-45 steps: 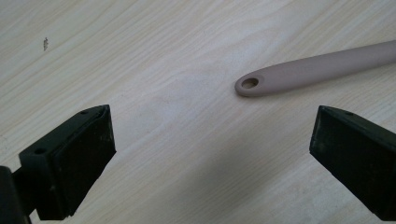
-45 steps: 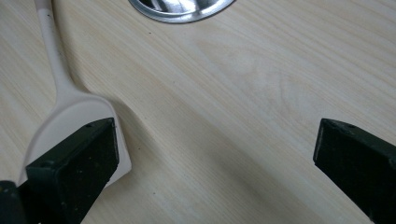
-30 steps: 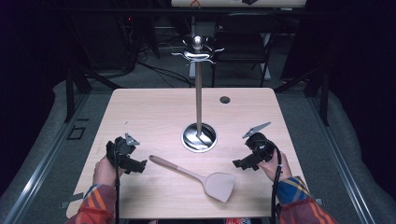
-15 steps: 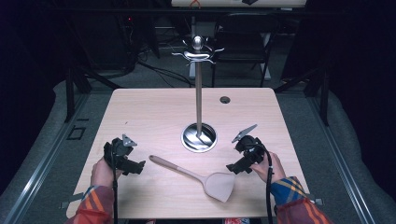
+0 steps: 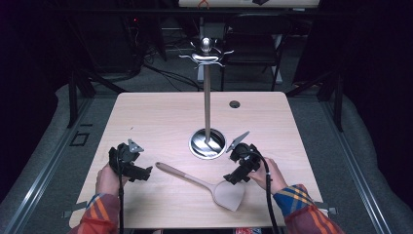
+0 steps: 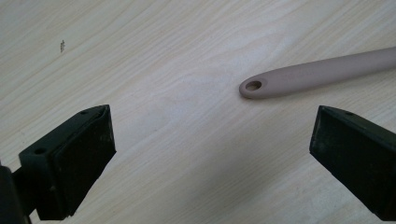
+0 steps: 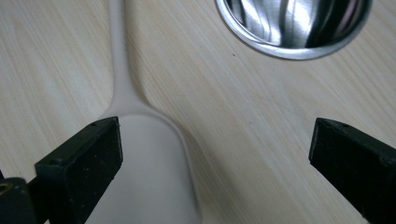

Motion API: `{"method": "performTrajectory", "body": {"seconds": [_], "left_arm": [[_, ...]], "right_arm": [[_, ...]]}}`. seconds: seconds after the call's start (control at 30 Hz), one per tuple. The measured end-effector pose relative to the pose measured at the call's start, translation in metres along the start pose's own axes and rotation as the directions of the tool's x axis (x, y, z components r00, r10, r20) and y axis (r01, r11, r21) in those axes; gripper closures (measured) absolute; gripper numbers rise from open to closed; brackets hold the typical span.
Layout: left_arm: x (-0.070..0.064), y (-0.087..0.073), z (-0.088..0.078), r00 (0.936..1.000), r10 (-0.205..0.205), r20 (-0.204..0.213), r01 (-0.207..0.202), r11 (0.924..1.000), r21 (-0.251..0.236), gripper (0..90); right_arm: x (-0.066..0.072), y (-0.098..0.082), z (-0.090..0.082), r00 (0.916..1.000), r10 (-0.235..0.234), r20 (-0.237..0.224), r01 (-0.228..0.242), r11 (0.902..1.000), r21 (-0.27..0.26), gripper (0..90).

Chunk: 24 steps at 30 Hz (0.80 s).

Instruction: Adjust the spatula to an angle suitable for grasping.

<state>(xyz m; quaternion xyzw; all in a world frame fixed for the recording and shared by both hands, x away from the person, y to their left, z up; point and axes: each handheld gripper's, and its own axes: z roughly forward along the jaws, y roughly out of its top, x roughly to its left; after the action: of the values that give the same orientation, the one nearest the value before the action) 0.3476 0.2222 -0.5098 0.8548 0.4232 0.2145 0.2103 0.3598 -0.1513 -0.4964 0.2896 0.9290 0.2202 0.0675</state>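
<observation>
Both grippers spread wide and empty over the surface (image 5: 156,117); spatula lying flat between them.

Risk, as judged: the spatula (image 5: 204,184) lies flush on the wood, so a jaw could be skidded over the thin blade or the slim handle rolled aside if the closing is made too high; the tall utensil stand (image 5: 207,97), its steel base just beyond the right gripper, could be knocked on a lift. Pose: the left gripper (image 5: 146,171) is held low by the left hand (image 5: 108,178), jaws apart, pointed at the handle's holed end (image 6: 253,86), near but not touching. The right gripper (image 5: 233,177) is angled down from the right hand (image 5: 267,175), jaws released, one jaw seen over the blade edge (image 7: 154,177); contact cannot be told.
</observation>
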Motion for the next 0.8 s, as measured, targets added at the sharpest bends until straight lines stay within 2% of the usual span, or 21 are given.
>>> {"method": "performTrajectory", "body": {"seconds": [0.03,0.17,0.23,0.37,0.4,0.63,0.73,0.8], "left_arm": [[0.0,0.0,0.001,1.0,0.0,-0.002,0.0,1.0,0.003,0.0],[0.002,0.0,0.003,0.9999,-0.013,0.001,0.013,0.9999,0.003,0.0],[0.002,0.002,0.004,1.0,-0.008,-0.001,0.008,1.0,0.006,0.0],[0.001,0.004,0.004,1.0,-0.001,0.004,0.001,0.9999,0.01,0.0],[0.001,0.003,0.004,1.0,-0.002,-0.001,0.002,1.0,0.006,0.0],[0.002,0.005,0.005,1.0,-0.001,0.007,0.001,1.0,0.007,0.0],[0.002,0.004,0.005,1.0,0.002,0.009,-0.002,0.9999,0.01,0.0],[0.002,0.004,0.005,1.0,0.004,0.006,-0.004,0.9999,0.016,0.0]], "right_arm": [[0.004,0.004,0.004,0.9999,-0.008,-0.007,0.008,1.0,-0.002,2.6],[0.008,0.011,0.01,0.9992,-0.026,-0.03,0.026,0.9996,0.01,3.1],[0.011,0.015,0.015,0.9983,-0.05,-0.031,0.05,0.9985,0.022,3.9],[0.018,0.025,0.024,0.9964,-0.062,-0.057,0.064,0.9977,0.023,7.8],[0.02,0.03,0.028,0.9959,-0.074,-0.052,0.077,0.9963,0.04,10.9],[0.029,0.047,0.046,0.9932,-0.102,-0.057,0.105,0.9922,0.067,19.1],[0.034,0.052,0.052,0.9919,-0.105,-0.072,0.11,0.9909,0.076,26.1],[0.04,0.057,0.059,0.9887,-0.127,-0.08,0.134,0.9867,0.092,31.4]]}}
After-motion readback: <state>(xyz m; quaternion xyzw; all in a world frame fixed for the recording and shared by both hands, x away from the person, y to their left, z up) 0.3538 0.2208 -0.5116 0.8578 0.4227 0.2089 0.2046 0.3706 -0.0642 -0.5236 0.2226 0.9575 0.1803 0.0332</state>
